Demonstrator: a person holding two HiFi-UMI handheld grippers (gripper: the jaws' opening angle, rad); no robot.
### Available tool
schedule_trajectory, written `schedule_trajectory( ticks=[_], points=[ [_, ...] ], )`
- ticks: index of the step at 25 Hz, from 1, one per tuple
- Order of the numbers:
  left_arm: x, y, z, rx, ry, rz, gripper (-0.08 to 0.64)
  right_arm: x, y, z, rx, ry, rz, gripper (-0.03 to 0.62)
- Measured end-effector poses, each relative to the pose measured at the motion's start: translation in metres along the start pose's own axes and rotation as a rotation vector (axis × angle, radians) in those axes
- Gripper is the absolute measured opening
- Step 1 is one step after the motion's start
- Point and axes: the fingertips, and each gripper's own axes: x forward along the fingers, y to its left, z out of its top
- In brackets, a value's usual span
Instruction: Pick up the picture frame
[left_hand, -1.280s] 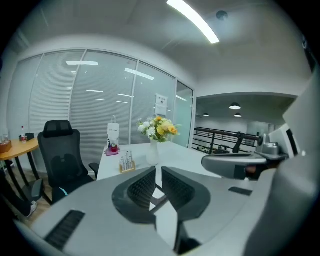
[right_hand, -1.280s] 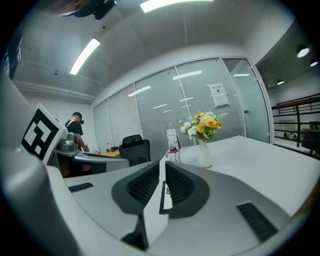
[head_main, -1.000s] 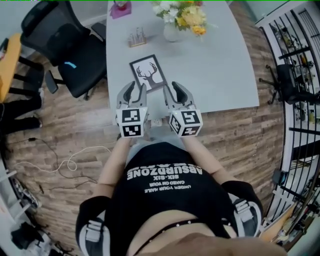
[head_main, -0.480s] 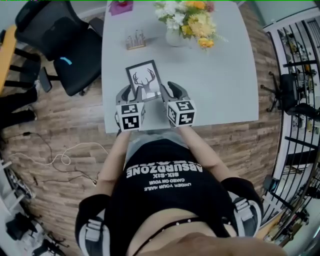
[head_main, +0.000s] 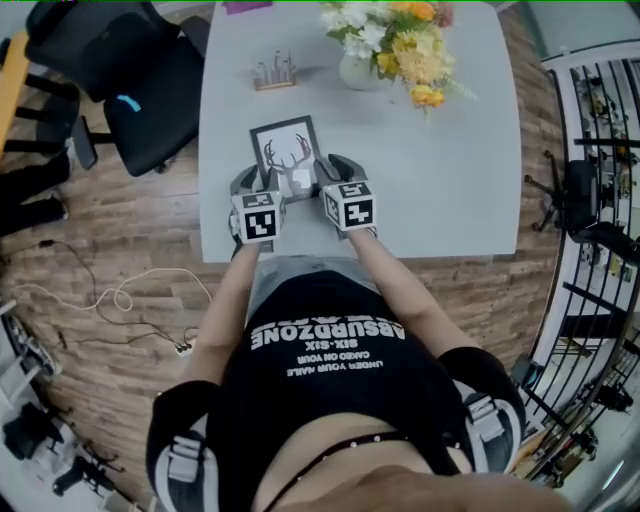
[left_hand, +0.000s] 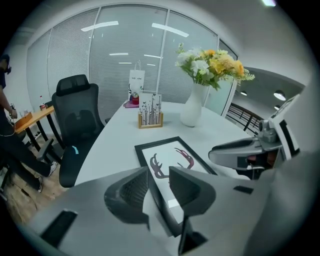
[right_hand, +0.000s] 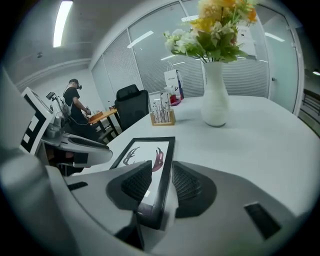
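- One grey table (head_main: 450, 170); black office chair (head_main: 150, 95) off its left edge.
- Vase of flowers (head_main: 385, 45) near the far edge.
- Picture frame (head_main: 285, 148), antler print, lies flat by the table's near edge, left of centre.
- Left gripper (left_hand: 159, 172): jaws apart, straddling the frame's left rail, not pinching.
- Right gripper (right_hand: 161, 167): jaws opening, wide, the frame's right rail between them, no grip seen.

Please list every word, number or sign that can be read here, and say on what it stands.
"ABSURDZONE": the person's black T-shirt, head view, seen upside down.
"SIX-SIX": the same shirt, next to that word.
Smaller lines on the shirt: too small to read surely.
White paper bag and cards in the small wooden holder: print too blurred to read.
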Motion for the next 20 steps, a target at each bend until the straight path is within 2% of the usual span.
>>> schedule_trajectory(
  ticks=[4,10,16,20],
  points=[
    [0.016,0.003,-0.01,0.001,0.054,0.004,0.12,0.019,-0.007,-0.012,-0.01,0.056,0.005,0.127],
    [0.03,0.009,-0.021,0.014,0.105,0.03,0.118,0.03,-0.011,-0.021,0.004,0.086,0.02,0.129],
    [0.036,0.012,-0.026,-0.026,0.094,0.025,0.118,0.034,-0.007,-0.023,-0.024,0.067,0.03,0.094],
    [0.036,0.013,-0.028,-0.067,0.081,0.023,0.118,0.034,-0.008,-0.025,0.003,0.068,0.019,0.089]
  ],
)
